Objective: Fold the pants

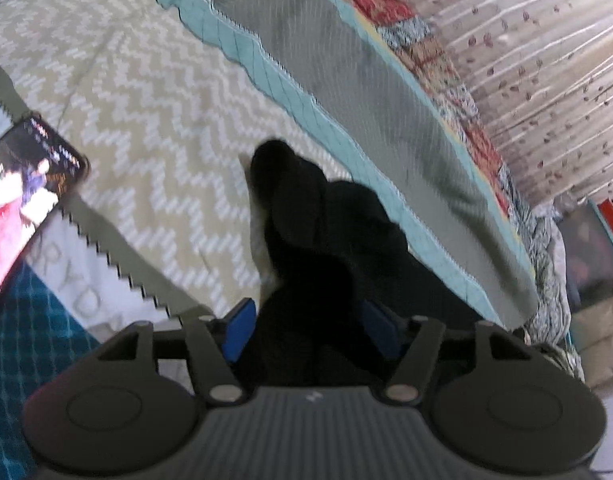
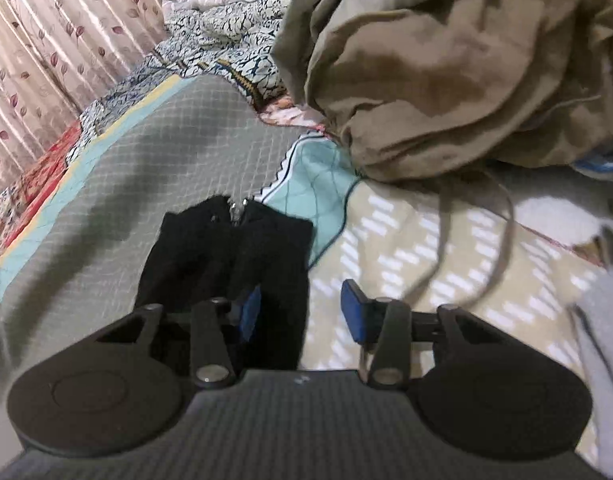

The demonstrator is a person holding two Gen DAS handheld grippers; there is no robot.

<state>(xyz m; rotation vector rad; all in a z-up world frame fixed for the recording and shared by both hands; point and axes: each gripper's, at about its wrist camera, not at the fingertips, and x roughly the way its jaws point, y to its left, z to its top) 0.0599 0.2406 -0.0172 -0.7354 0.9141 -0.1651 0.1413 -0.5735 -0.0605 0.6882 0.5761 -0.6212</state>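
The black pants (image 1: 326, 240) lie bunched on the bed, filling the gap between the blue pads of my left gripper (image 1: 310, 328); the jaws stand wide with cloth between them, and I cannot tell whether they grip it. In the right wrist view the black pants (image 2: 230, 256) show a zipper at the far edge and lie against the left blue pad (image 2: 250, 316). My right gripper (image 2: 302, 312) is open; the right pad stands apart from the cloth.
A chevron-patterned beige cover (image 1: 146, 120) and a grey-teal quilt (image 1: 366, 100) lie under the pants. A phone with a lit screen (image 1: 22, 188) lies at left. A heap of tan clothing (image 2: 446, 80) sits at the back right, curtains (image 2: 46, 40) behind.
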